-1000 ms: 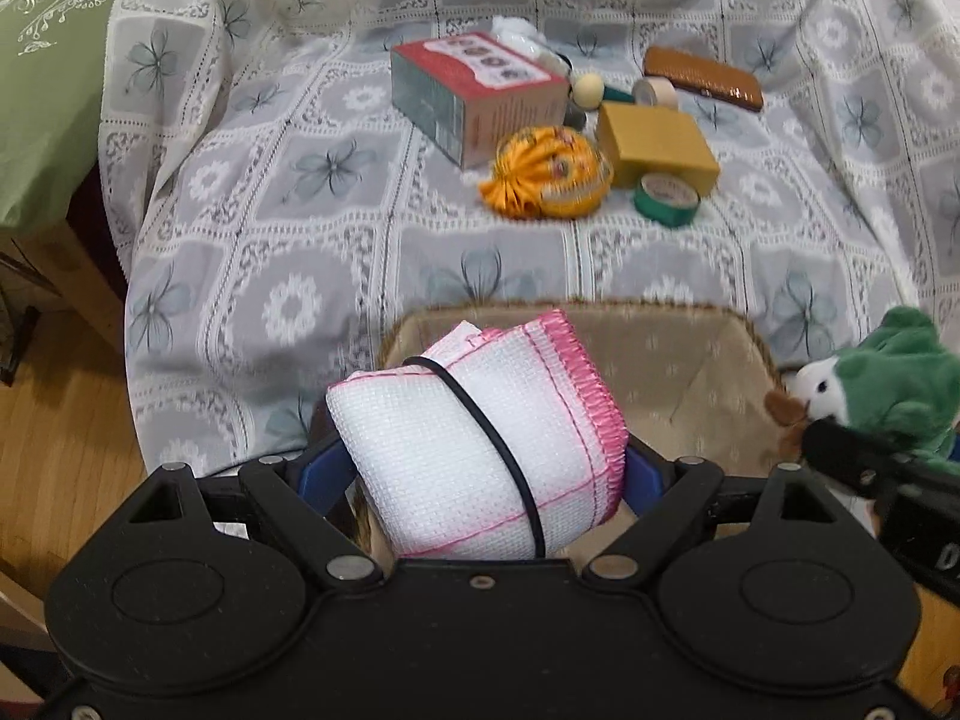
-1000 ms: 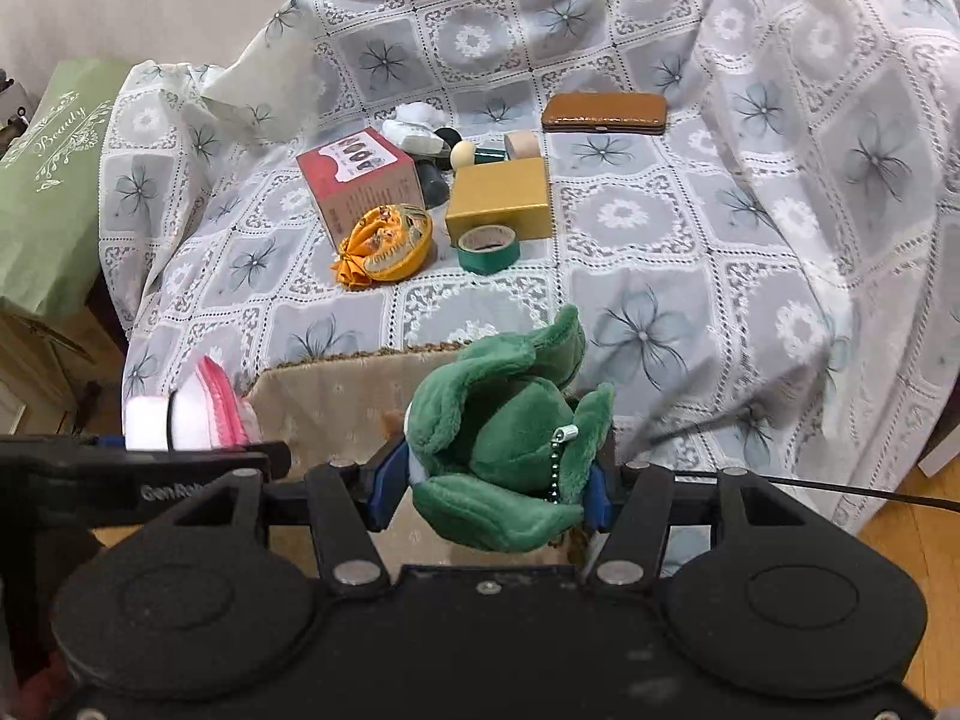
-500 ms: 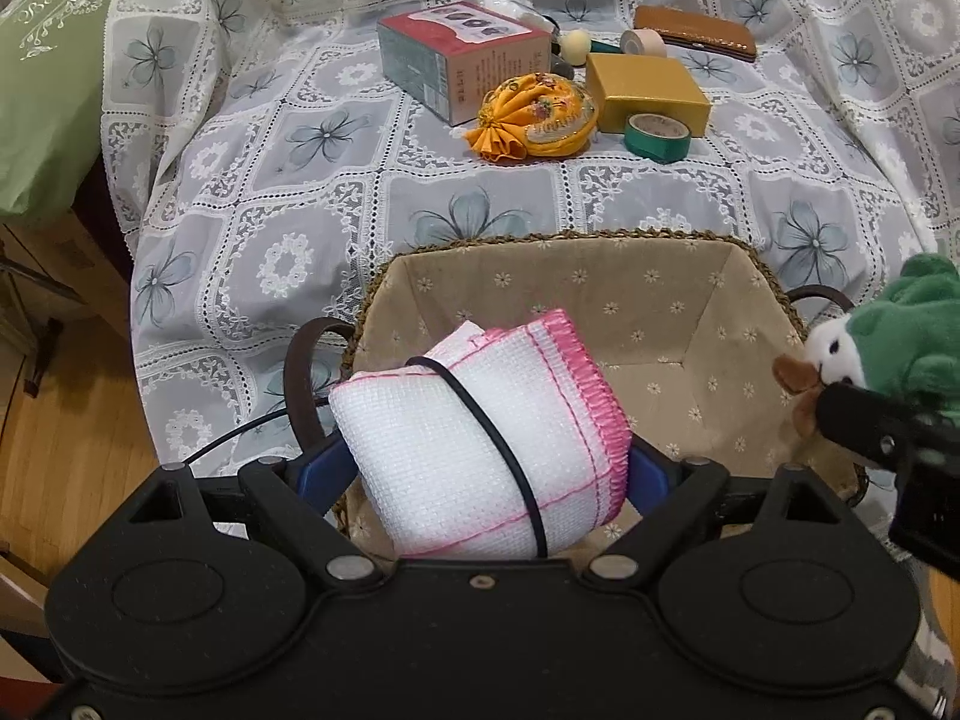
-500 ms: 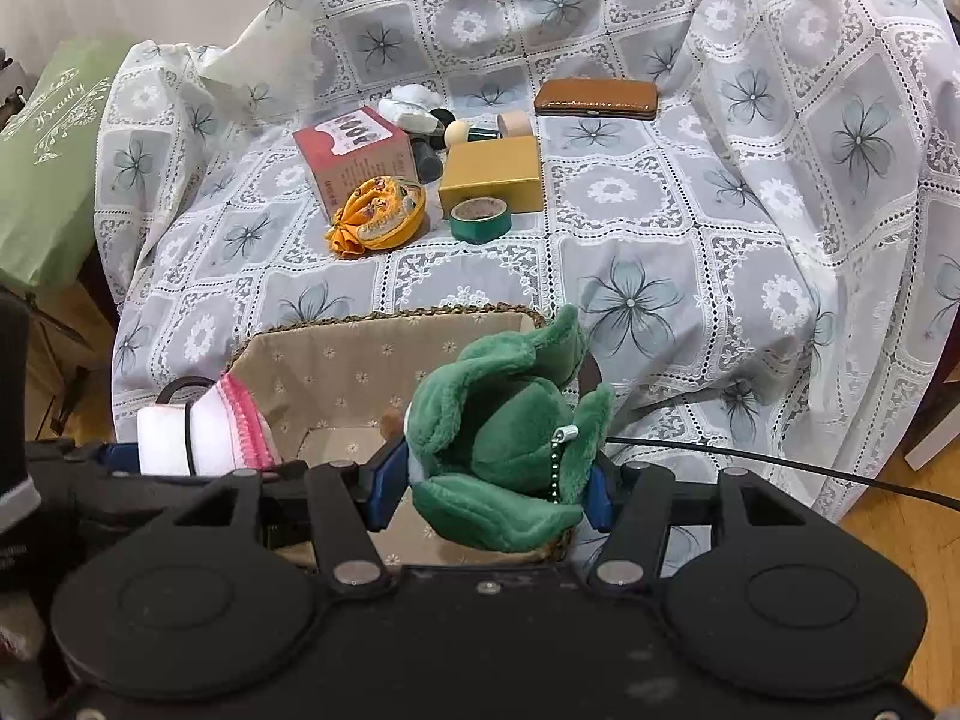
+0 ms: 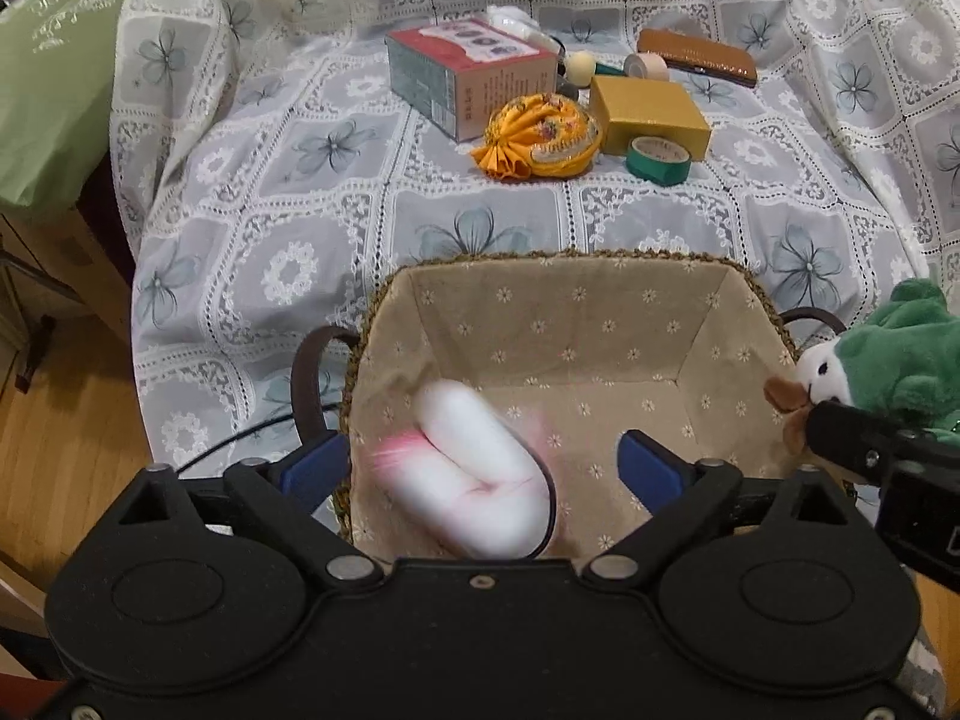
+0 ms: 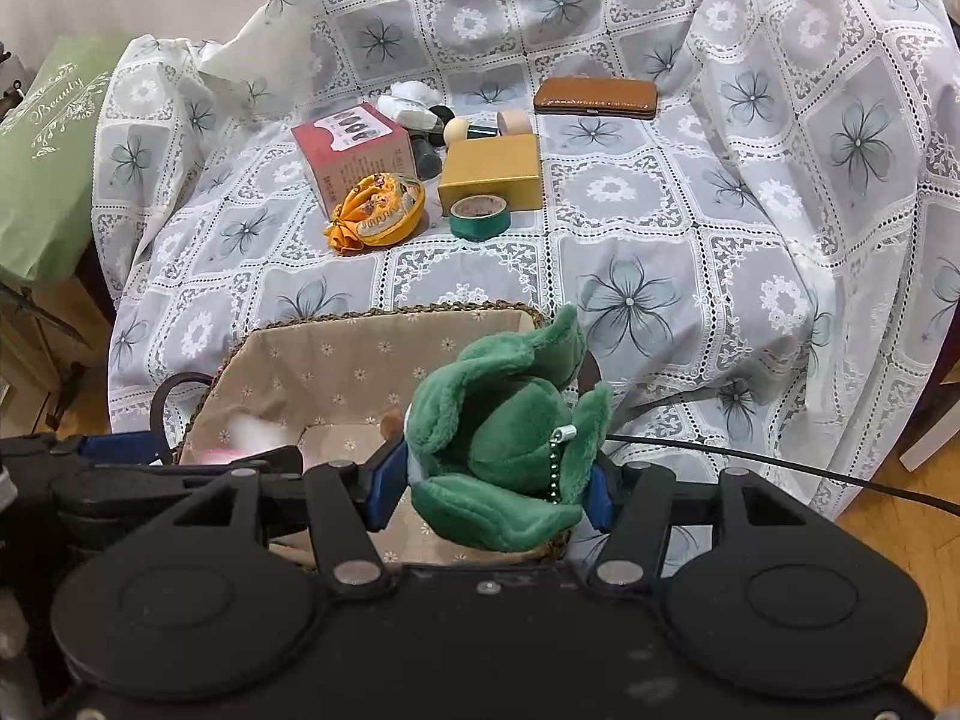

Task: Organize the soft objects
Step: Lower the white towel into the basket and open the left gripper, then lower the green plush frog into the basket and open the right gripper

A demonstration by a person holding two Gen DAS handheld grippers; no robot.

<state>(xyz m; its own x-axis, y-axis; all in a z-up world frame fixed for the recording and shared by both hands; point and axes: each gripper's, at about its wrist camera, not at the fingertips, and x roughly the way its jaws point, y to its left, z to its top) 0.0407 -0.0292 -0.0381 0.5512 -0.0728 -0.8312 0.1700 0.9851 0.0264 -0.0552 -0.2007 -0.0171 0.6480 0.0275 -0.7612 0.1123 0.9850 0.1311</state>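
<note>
- left gripper (image 5: 483, 459): jaws have just been opening and now stand wide; the blue pads are clear of the rolled white cloth with pink stitched edge (image 5: 480, 477), which shows blurred between them, over the near left of the basket, seemingly dropping in.
- woven basket with beige daisy-print lining (image 5: 570, 324): at the near edge of the lace-covered seat, dark loop handles at left and right; otherwise nothing lies in it.
- right gripper (image 6: 489, 480): part closed, blue pads pressed into both sides of the green plush toy with a white face (image 6: 498, 438), held over the basket's right rim; a bead chain hangs from it.
- plush toy, handling: light, squashy, not fragile; judged to spring back on release. a grip across the body looks safest, as the flaps would slip.
- orange gathered fabric pouch (image 5: 537, 135): farther back on the seat, beside a red and white carton (image 5: 468, 81); likely soft and light, best pinched across its bulk rather than by its gathered knot.
- hard items near it: mustard box (image 5: 648, 114), green tape roll (image 5: 657, 159), brown case (image 5: 696, 57).
</note>
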